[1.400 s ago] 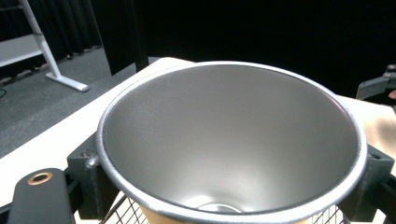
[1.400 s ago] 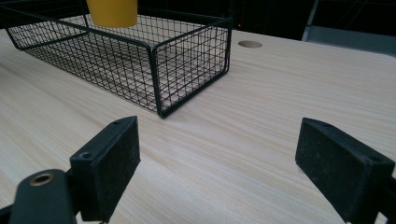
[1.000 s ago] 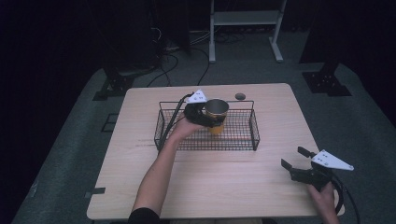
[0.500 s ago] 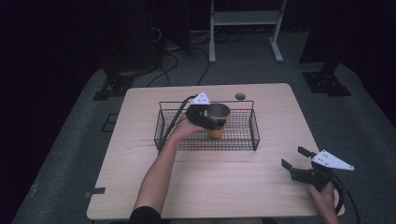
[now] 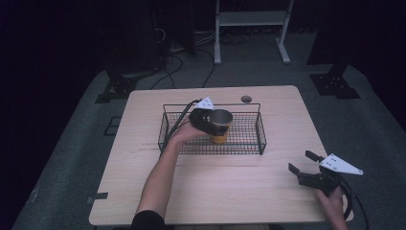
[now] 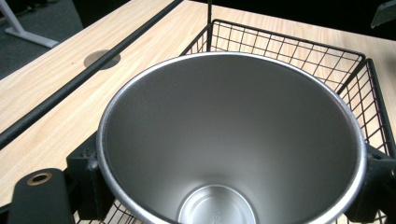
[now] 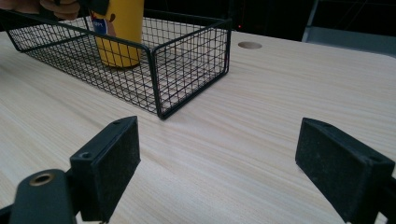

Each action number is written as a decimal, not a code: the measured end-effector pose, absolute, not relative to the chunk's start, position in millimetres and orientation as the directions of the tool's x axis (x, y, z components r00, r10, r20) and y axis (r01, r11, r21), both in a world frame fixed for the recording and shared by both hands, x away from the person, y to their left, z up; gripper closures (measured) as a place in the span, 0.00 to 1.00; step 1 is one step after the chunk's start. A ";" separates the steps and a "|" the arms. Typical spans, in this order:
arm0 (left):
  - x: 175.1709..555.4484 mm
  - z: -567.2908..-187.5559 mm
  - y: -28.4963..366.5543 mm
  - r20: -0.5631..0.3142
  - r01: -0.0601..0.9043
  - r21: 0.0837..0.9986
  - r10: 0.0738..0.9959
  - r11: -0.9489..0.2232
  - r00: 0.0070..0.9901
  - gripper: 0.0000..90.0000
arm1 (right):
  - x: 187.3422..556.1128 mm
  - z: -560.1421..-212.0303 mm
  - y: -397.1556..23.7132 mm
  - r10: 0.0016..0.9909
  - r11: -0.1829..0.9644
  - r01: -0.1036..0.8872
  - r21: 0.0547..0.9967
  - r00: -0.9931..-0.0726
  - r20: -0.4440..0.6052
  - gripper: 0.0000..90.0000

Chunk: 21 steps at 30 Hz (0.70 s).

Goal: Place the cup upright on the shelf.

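Observation:
A yellow cup (image 5: 219, 138) with a bare steel inside (image 6: 233, 140) stands upright in the black wire basket (image 5: 261, 134) at the middle of the table. My left gripper (image 5: 218, 124) is shut on the cup, one jaw on each side just under its rim. In the right gripper view the cup (image 7: 119, 32) rests on the basket floor, with the hand above it. My right gripper (image 5: 301, 161) hovers near the table's front right corner, open, with nothing between its pads (image 7: 112, 158).
The light wooden table (image 5: 215, 187) has a round cable hole (image 5: 246, 99) behind the basket. A person's left forearm (image 5: 163, 172) crosses the front half of the table. A white stand (image 5: 249, 28) and dark equipment bases sit on the floor beyond.
The left gripper has sunk slightly with the cup inside the basket. The right gripper has stayed where it was.

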<state>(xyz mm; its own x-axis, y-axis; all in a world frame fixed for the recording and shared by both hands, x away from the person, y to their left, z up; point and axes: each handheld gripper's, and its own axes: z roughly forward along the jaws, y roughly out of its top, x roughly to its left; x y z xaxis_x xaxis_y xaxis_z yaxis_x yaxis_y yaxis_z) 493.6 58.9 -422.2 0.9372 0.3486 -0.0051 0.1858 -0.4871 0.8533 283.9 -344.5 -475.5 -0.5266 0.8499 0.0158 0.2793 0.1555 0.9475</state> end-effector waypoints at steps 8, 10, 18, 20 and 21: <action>493.7 -421.1 62.3 -0.004 0.183 0.841 0.332 -0.509 0.943 0.13 | 283.9 -475.5 -344.5 0.850 0.155 0.280 0.947 -0.527 0.016 0.14; 493.0 -421.3 62.7 -0.001 0.181 0.840 0.331 -0.512 0.944 0.13 | 283.8 -475.5 -344.3 0.850 0.157 0.279 0.947 -0.527 0.015 0.14; 491.2 -421.3 63.3 0.012 0.170 0.833 0.325 -0.526 0.946 0.10 | 283.8 -475.5 -344.3 0.849 0.157 0.279 0.947 -0.528 0.015 0.14; 490.6 -421.5 62.7 0.013 0.168 0.834 0.323 -0.526 0.946 0.09 | 283.9 -475.5 -344.4 0.850 0.156 0.280 0.947 -0.527 0.016 0.14; 490.5 -421.1 62.7 0.016 0.165 0.834 0.322 -0.526 0.946 0.09 | 283.9 -475.5 -344.5 0.850 0.155 0.280 0.947 -0.527 0.016 0.14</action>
